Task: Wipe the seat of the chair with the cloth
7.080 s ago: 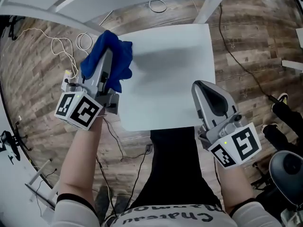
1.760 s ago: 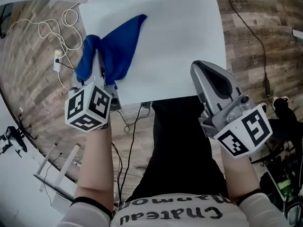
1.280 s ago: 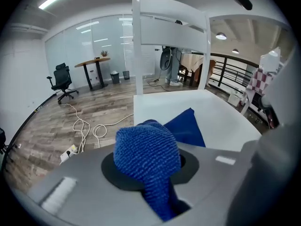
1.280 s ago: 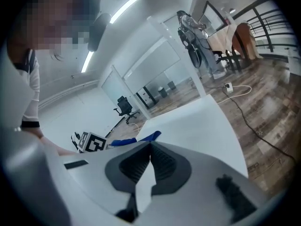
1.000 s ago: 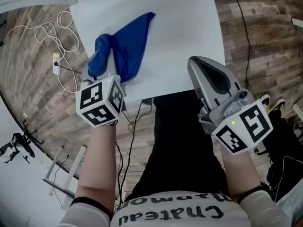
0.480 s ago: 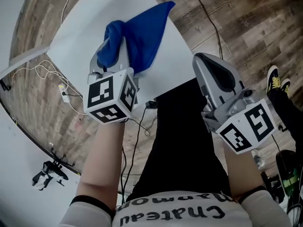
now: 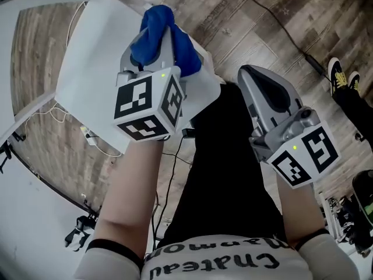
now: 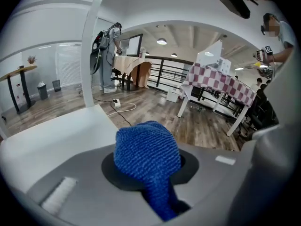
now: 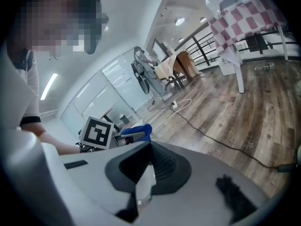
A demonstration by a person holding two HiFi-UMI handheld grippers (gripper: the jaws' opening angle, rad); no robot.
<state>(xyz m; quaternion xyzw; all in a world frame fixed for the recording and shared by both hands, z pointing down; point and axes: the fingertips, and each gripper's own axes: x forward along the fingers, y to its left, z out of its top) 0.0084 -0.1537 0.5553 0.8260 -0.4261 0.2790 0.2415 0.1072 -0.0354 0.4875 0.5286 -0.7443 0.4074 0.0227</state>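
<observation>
Over one edge of the white chair seat (image 7: 87,51), your left gripper (image 7: 160,45) is clamped on the blue cloth (image 7: 158,27), which bunches into a lump above the jaw tips. From the head view you cannot tell whether the cloth touches the seat. The left gripper view shows the wad pinched between the jaws, a strand running down into the gap, and the seat's white surface beyond it to the left.

Your right gripper (image 7: 256,80) hangs over your black trousers (image 7: 224,174), apart from the seat. Only its own view shows its jaws: the dark pads meet along a ridge with nothing between them. That view also catches the left gripper's marker cube (image 9: 96,132) side-on, with the cloth just beside it, above the wooden floor (image 9: 254,102).

A table with a checked cover (image 8: 218,81) stands well back in the left gripper view. The head view, looking down, shows a shoe (image 7: 336,74) near its right edge.
</observation>
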